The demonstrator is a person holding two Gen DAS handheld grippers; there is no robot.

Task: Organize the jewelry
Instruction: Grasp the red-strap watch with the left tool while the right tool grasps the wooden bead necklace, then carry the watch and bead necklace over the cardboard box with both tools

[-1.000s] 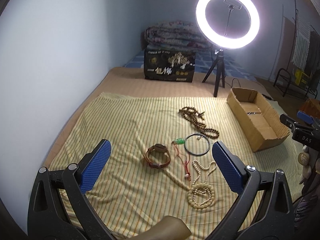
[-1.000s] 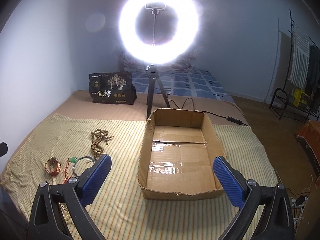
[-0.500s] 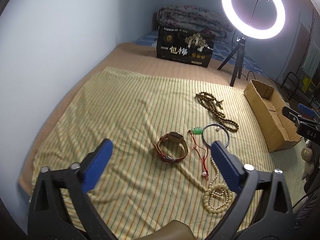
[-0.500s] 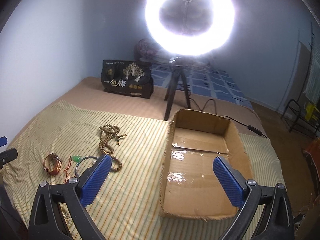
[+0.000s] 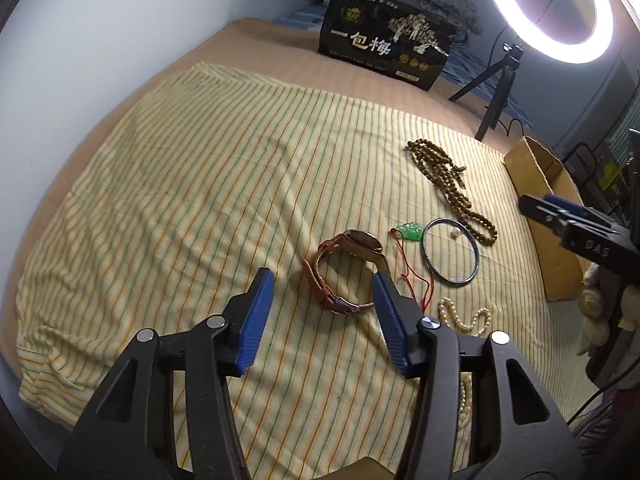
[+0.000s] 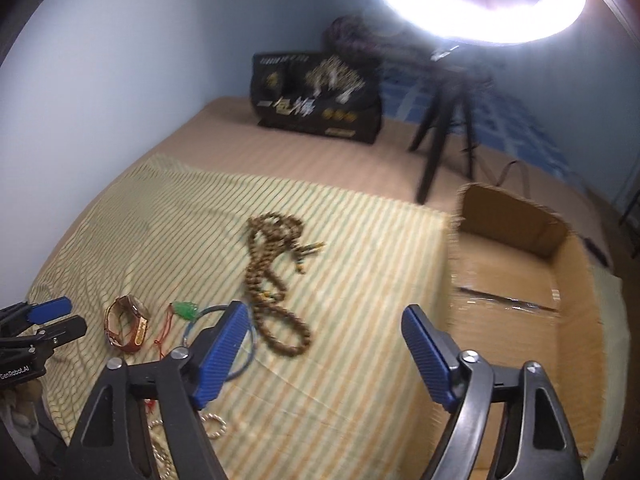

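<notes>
Jewelry lies on a yellow striped cloth [image 5: 200,168]. A brown-strapped watch [image 5: 346,270] sits just ahead of my open left gripper [image 5: 320,284], between its fingertips. Beside it lie a green pendant on a red cord [image 5: 409,233], a dark bangle [image 5: 451,255], a brown bead necklace [image 5: 448,184] and a pearl necklace [image 5: 464,318]. My right gripper [image 6: 320,320] is open and empty, above the cloth between the brown beads [image 6: 268,280] and the cardboard box [image 6: 520,280]. The watch [image 6: 126,322] and pendant [image 6: 185,309] show at its left.
The open cardboard box [image 5: 548,216] stands at the cloth's right edge. A black printed bag [image 5: 384,44] and a ring light on a tripod [image 5: 548,12] stand at the back. A wall runs along the left. The other gripper shows at each view's edge.
My left gripper has moved down and forward to the watch, its jaws now narrower. My right gripper has swung left from over the box toward the brown beads.
</notes>
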